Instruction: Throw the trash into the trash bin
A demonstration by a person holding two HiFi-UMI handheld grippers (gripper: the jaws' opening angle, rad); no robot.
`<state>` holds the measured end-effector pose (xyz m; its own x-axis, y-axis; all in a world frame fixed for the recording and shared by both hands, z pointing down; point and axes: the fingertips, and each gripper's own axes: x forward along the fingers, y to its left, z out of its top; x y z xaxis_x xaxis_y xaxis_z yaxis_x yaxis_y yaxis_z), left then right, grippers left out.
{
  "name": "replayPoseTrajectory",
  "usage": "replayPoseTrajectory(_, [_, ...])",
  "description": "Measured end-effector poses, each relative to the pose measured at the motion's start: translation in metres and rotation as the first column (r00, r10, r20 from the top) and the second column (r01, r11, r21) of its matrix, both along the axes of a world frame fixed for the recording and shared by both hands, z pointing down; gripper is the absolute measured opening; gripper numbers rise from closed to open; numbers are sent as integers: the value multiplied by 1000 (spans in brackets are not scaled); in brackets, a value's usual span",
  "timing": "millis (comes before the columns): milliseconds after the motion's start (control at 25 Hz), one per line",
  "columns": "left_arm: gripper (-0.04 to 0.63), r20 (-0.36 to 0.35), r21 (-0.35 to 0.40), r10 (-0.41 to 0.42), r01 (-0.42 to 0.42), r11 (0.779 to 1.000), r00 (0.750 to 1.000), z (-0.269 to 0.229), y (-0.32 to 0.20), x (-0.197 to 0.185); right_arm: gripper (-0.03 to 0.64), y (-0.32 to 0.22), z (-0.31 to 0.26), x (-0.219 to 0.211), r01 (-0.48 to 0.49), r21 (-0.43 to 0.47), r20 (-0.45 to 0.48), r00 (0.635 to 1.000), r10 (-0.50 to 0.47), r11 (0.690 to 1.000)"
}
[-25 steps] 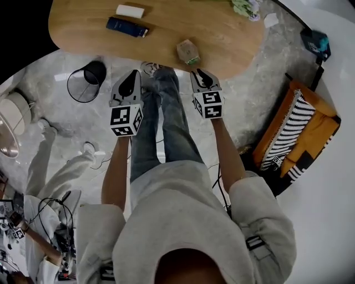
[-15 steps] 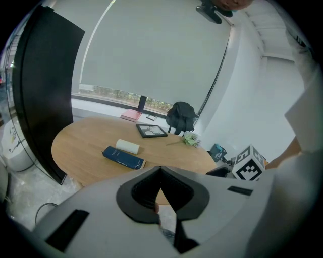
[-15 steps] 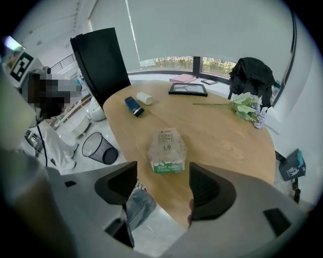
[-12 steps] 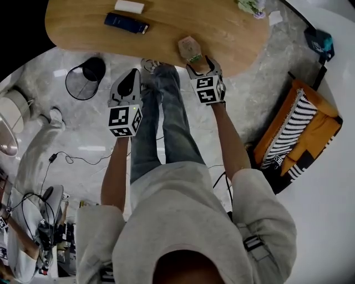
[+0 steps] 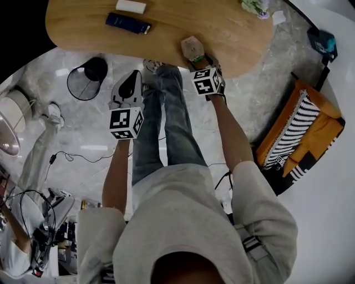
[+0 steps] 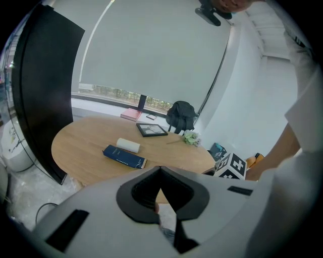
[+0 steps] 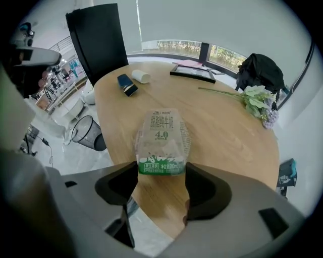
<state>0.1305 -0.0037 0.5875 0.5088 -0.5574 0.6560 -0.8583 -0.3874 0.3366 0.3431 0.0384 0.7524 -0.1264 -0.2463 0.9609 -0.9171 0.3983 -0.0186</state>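
A crumpled milk carton (image 5: 193, 47) with a green band lies at the near edge of the oval wooden table (image 5: 166, 33). My right gripper (image 5: 201, 60) points steeply down at it. Its jaws have just been opening and stand wide. In the right gripper view the carton (image 7: 162, 141) has its near end between the fingertips of the right gripper (image 7: 161, 169), and the pads do not press on it. The black wire trash bin (image 5: 87, 79) stands on the floor left of the table. My left gripper (image 5: 133, 75) hangs shut and empty over the floor, beside the person's legs.
A dark blue box (image 5: 128, 24) and a white roll (image 5: 131, 6) lie on the table's far left; flowers (image 5: 255, 6) are at its far right. An orange striped bag (image 5: 299, 133) sits on the floor at right. Another person (image 5: 39, 166) and cables are at left.
My right gripper has dropped toward the table edge and onto the carton, and its jaws have opened from nearly shut to wide. The left gripper has stayed in place.
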Motion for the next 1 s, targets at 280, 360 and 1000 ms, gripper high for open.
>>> replayPoseTrajectory(280, [17, 0, 4, -16, 16, 1000, 1000, -1, 0, -5, 305, 2, -14, 2, -70, 18, 61, 996, 69, 997])
replayPoseTrajectory(360, [17, -3, 9, -25, 25, 1000, 1000, -3, -1, -6, 305, -4, -29, 4, -76, 73, 70, 995, 70, 994])
replayPoseTrajectory(1000, [17, 10, 114, -278, 275, 955, 961, -45, -6, -86, 305, -76, -221, -116, 80, 487, 260, 937, -232, 870])
